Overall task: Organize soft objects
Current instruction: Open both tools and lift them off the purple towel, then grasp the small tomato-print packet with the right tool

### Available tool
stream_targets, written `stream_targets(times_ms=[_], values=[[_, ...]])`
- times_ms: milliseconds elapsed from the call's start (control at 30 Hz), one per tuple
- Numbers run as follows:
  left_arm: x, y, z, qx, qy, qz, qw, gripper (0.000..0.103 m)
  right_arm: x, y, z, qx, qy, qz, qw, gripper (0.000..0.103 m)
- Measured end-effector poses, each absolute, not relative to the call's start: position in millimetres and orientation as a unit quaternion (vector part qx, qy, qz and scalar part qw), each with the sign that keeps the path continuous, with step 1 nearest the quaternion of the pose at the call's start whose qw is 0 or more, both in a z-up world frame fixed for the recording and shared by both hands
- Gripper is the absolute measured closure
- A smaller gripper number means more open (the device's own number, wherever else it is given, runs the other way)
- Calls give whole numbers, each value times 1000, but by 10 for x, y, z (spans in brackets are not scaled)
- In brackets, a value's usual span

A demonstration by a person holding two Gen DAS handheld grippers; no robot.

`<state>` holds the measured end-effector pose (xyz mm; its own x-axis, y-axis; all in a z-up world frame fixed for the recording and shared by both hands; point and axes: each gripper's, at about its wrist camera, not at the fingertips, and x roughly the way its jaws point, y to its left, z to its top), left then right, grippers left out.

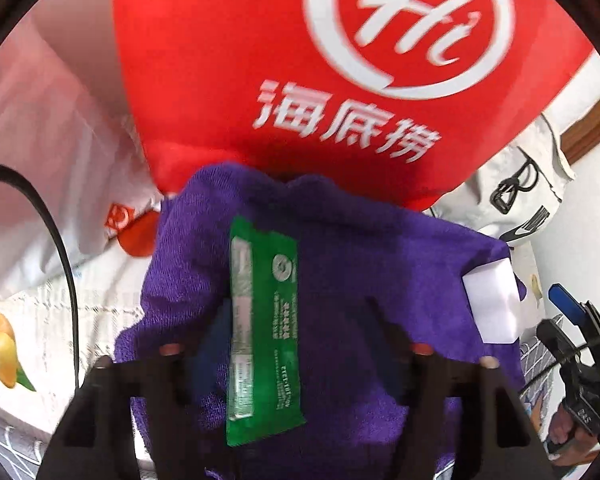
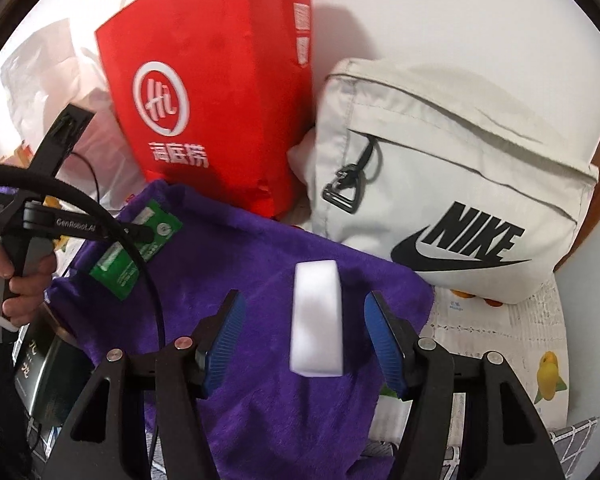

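A purple towel (image 2: 260, 280) lies spread on the patterned surface; it also shows in the left wrist view (image 1: 360, 260). A green wet-wipe packet (image 1: 264, 328) lies on the towel between my left gripper's open fingers (image 1: 296, 320); in the right wrist view the packet (image 2: 132, 248) sits under the left gripper (image 2: 140, 234). A white sponge block (image 2: 318, 320) rests on the towel between the blue pads of my open right gripper (image 2: 304, 320); the pads stand apart from it. The sponge shows at the right in the left wrist view (image 1: 492, 300).
A red paper bag (image 2: 220, 92) stands behind the towel, close ahead of the left gripper (image 1: 300, 60). A cream Nike bag (image 2: 452, 184) lies at the right. A fruit-print cloth (image 2: 520, 340) covers the surface. A black cable (image 1: 60, 260) hangs at left.
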<state>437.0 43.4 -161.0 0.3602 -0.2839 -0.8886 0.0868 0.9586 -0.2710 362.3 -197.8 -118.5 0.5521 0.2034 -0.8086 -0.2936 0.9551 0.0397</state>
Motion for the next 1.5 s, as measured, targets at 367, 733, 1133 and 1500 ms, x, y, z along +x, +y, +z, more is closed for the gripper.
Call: stream_targets(times_ms=[367,733,1133,1500], values=[[4054,360,-1061,-30,497,-98,862,35,3055,-1737,-940,-86,453,151,875,41],[3222,412,-316,-15,453,-117,884,35,2118,-1668,-756,-50,462,218,858,33],[2141,598,-156,-14,441,-107,891,30,1194,-1443,-826,-24,471,298,830,33],[1533,868,-530,-43,469,-90,877,30,1547,-938,-1160,-130,466,268,833,46]])
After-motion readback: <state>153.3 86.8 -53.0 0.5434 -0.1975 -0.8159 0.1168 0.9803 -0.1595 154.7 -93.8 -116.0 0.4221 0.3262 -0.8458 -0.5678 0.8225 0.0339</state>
